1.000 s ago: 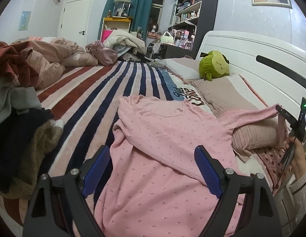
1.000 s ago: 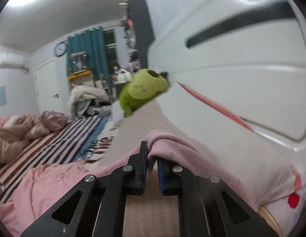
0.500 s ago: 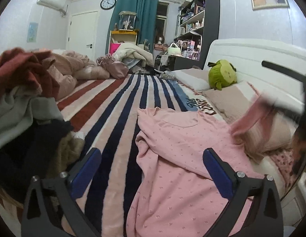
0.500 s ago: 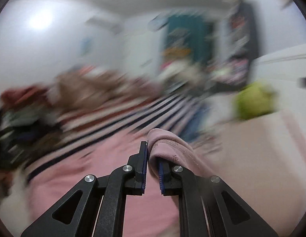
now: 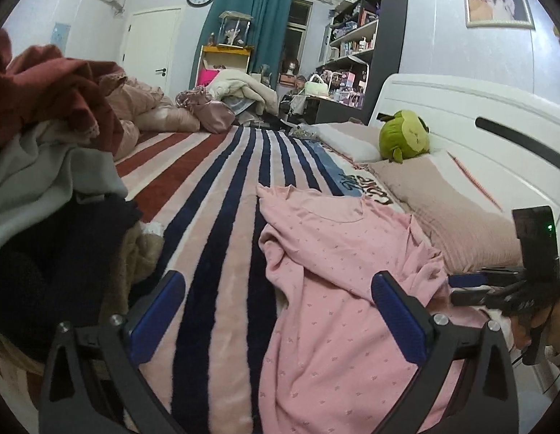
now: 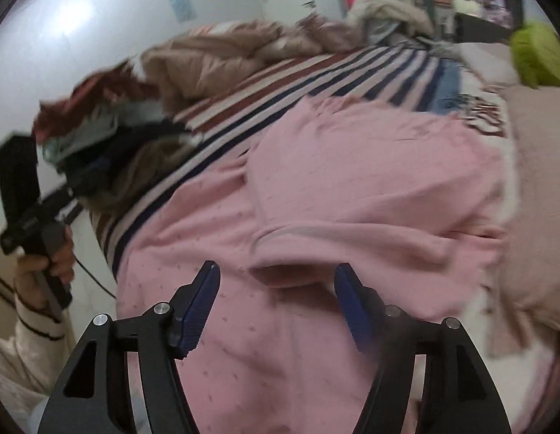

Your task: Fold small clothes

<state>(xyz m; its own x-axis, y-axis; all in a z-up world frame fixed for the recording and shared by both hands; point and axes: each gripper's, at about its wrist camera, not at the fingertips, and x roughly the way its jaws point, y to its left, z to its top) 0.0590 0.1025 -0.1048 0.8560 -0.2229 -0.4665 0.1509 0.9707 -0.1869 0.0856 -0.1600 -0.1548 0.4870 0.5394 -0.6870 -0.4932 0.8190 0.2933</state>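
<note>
A heap of clothes (image 5: 45, 166) crowds the left side of the striped blanket (image 5: 214, 195); a green plush toy (image 5: 404, 136) and a beige pillow (image 5: 449, 209) sit by the white headboard (image 5: 460, 115). The pink top (image 5: 334, 289) lies rumpled on the blanket, one sleeve folded across its body. The left gripper (image 5: 280, 314) hovers low over its hem, jaws wide, holding nothing. The right gripper (image 6: 276, 300) points down at the folded sleeve, jaws wide and empty

Right view motion-blurred: green plush (image 6: 538, 54) smeared, cut by frame edge. Pink shirt (image 5: 337, 289) hem cut off at bottom. Shelf items (image 5: 348, 45) too small to ID.
</note>
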